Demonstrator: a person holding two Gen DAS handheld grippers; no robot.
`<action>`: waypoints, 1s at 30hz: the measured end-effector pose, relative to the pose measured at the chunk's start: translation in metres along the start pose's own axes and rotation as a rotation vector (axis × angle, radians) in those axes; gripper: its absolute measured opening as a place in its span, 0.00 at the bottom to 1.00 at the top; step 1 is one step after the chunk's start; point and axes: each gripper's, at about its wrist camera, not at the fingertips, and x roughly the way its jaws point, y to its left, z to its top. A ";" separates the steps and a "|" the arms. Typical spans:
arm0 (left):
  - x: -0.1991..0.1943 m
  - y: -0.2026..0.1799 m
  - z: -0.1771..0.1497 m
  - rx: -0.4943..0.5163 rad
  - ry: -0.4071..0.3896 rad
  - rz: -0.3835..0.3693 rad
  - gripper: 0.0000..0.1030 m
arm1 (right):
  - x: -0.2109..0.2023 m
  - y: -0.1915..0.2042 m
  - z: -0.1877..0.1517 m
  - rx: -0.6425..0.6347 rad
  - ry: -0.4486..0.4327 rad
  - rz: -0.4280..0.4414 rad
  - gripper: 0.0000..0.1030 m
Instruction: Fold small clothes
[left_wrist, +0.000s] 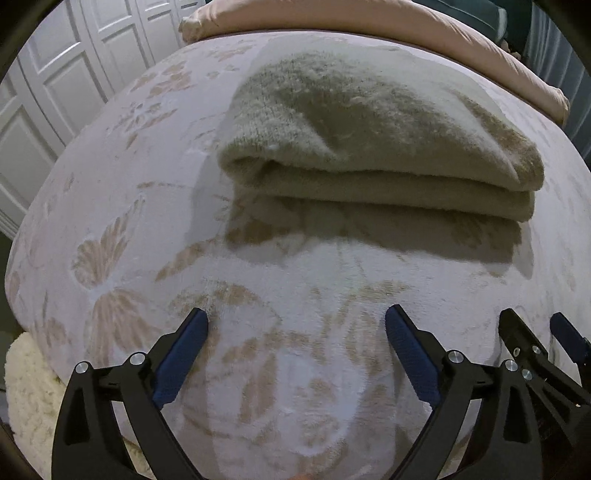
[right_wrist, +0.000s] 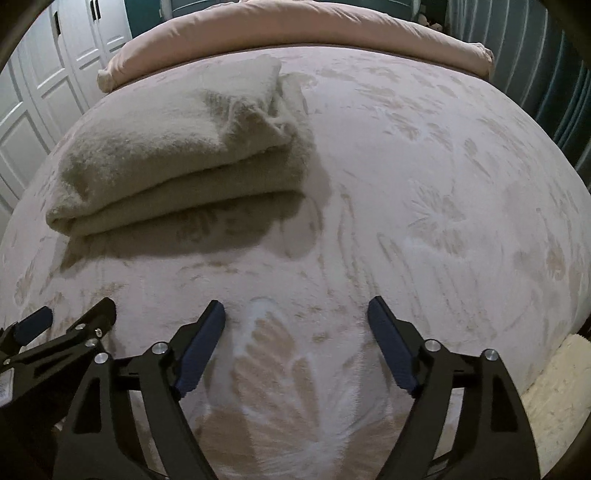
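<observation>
The left gripper (left_wrist: 296, 321) tilts steeply down over the bed (left_wrist: 122, 206), its fingers (left_wrist: 183, 363) spread wide with only the patterned bedspread between them. The right gripper (right_wrist: 296, 314) takes much the same downward pose just beside it, its fingers (right_wrist: 201, 350) also spread and pinching nothing. Each one shows at the edge of the other's view, so the two stand close together side by side. The folded beige garment (left_wrist: 373, 147) lies flat on the bed, well ahead of both sets of fingertips and apart from them. From the right wrist view it sits ahead and to the left (right_wrist: 173, 155). A pink pillow (right_wrist: 295, 29) runs along the far edge of the bed. A small label shows at the left edge of the right wrist view, too small to read.
</observation>
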 end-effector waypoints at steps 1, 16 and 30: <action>0.001 0.000 0.000 0.002 -0.003 0.002 0.93 | 0.001 0.000 -0.001 -0.004 -0.008 -0.003 0.81; -0.001 -0.007 -0.014 0.003 -0.094 0.028 0.95 | 0.008 -0.007 -0.011 -0.012 -0.103 -0.011 0.95; 0.000 -0.008 -0.015 0.007 -0.093 0.050 0.95 | 0.012 -0.004 -0.007 -0.017 -0.076 -0.025 0.96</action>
